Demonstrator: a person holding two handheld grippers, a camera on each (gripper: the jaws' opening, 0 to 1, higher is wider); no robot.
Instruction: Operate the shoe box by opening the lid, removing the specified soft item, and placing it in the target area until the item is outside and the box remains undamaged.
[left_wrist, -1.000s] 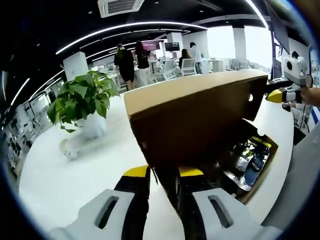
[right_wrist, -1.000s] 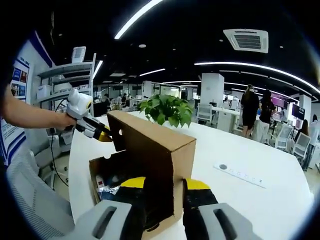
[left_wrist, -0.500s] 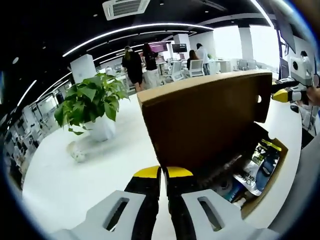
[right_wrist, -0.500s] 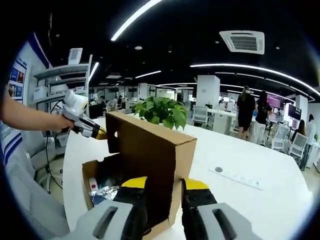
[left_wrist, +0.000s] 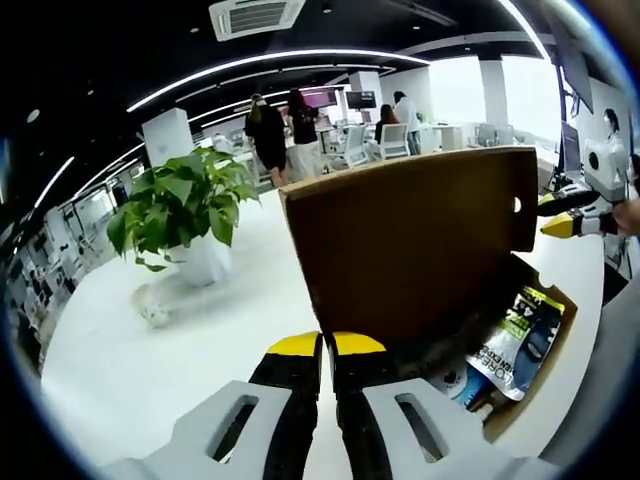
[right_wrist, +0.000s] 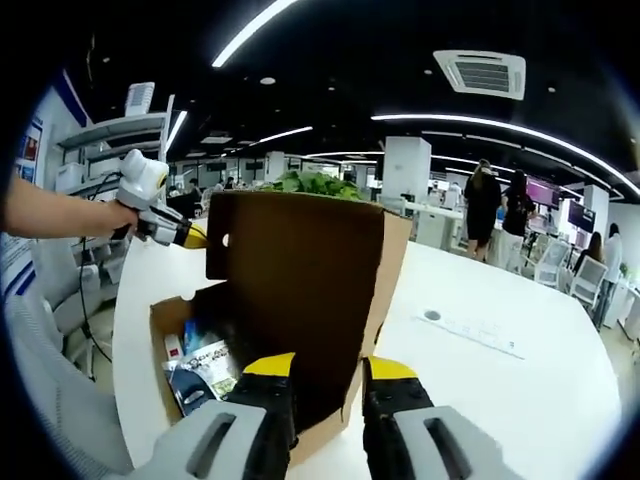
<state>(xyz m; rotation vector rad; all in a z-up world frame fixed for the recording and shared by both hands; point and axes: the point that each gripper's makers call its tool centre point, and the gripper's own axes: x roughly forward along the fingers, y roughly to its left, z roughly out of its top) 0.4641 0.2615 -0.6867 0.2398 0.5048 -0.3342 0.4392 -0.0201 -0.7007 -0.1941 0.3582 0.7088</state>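
The brown shoe box (left_wrist: 520, 400) lies open on the white table (left_wrist: 150, 350), its lid (left_wrist: 410, 240) standing upright with the inner face toward both cameras. My left gripper (left_wrist: 327, 346) is shut on the lid's end edge, yellow tips almost touching. In the right gripper view the left gripper (right_wrist: 190, 234) sits at the lid's (right_wrist: 300, 280) far flap, held by a hand. My right gripper (right_wrist: 330, 368) straddles the lid's near end, shut on it; it appears as the right gripper (left_wrist: 560, 214) beside the flap. Blue and black soft packets (left_wrist: 515, 335) (right_wrist: 205, 365) lie inside the box (right_wrist: 165, 320).
A potted green plant (left_wrist: 180, 200) in a white pot (left_wrist: 195, 258) stands on the table behind the box. A white power strip (right_wrist: 470, 335) lies on the table to the right. People (left_wrist: 265, 125) stand far back among office desks and chairs.
The lid has swung further up and the packets inside show more fully. My left jaws, apart a second ago, have shut on the lid's edge.
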